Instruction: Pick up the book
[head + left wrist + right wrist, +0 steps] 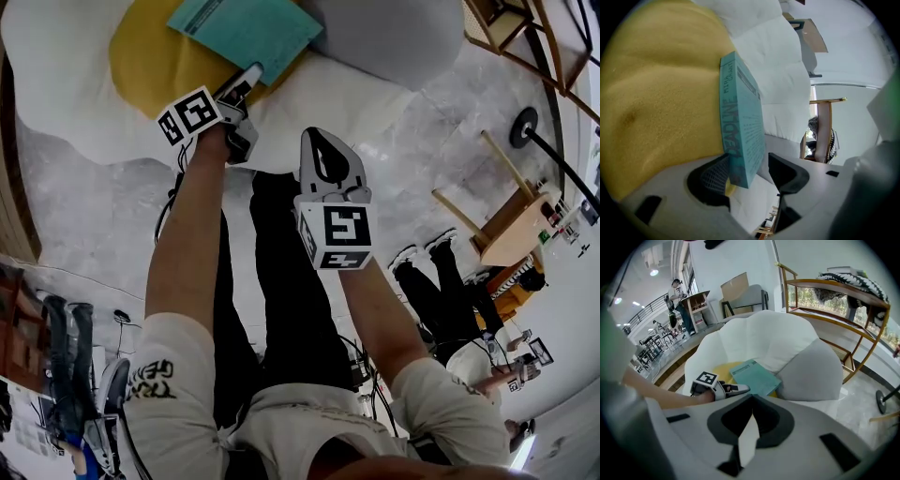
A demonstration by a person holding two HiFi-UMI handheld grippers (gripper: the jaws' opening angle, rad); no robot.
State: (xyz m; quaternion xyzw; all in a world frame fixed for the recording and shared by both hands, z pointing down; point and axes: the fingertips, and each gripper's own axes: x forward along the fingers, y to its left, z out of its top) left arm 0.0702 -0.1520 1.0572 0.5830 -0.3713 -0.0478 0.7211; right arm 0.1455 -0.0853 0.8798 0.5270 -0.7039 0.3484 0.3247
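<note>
- The left tongs (747,174) are spread and turned so that the near corner of the book (740,122) sits edge-on between the jaws, with neither pad pressing it.
- The book lies just ahead on a yellow cushion (661,93). Its corner juts past the cushion's edge, which likely offers a grip.
- The right tongs (749,401) are pressed together and empty, well short of the book.

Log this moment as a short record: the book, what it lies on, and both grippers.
book: teal, lying on the yellow cushion
seat: white armchair, grey pillow beside the book
left gripper: open, jaws either side of the book's near corner, not clamped
right gripper: jaws together, empty, held back from the armchair
task state: book not yet lifted
</note>
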